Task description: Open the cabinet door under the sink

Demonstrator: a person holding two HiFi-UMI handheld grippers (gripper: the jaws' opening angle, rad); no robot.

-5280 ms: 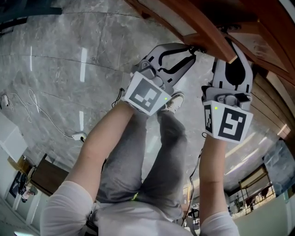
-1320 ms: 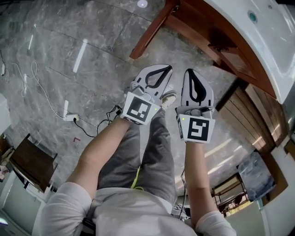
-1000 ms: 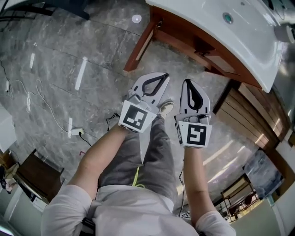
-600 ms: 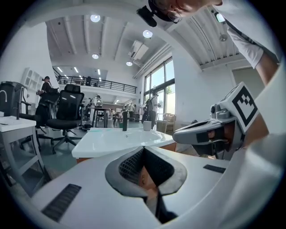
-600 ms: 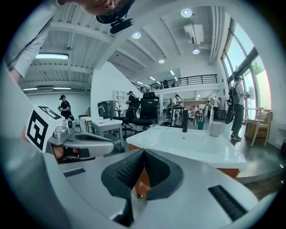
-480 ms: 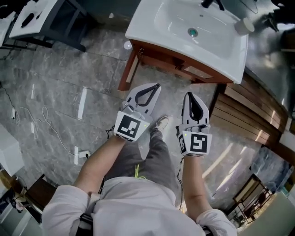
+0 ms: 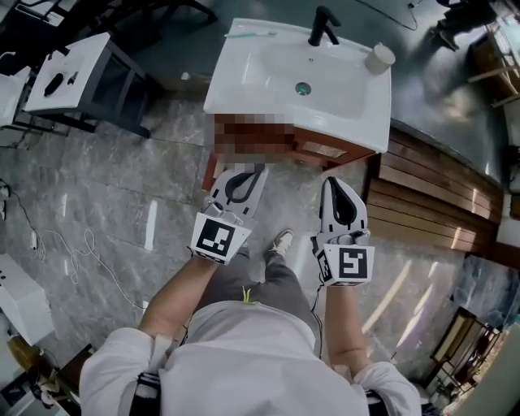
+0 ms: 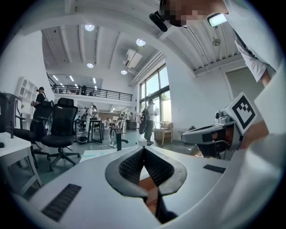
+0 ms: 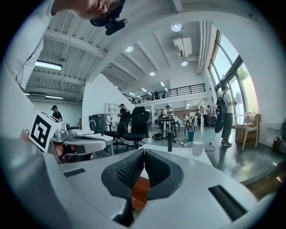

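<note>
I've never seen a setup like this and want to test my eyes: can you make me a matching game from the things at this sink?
Things:
1 faucet
2 cup
3 cabinet
4 left gripper

Descriptions:
A reddish wood, under the basin
B black, at the basin's back edge
C white, on the basin's right back corner
D jaws shut, nothing held

Pairs: 1-B, 2-C, 3-A, 4-D

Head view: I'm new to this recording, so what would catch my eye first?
The white sink with its black faucet sits top centre on a reddish wooden cabinet. Below it, the left gripper and right gripper hover side by side, jaws shut and empty.
</note>
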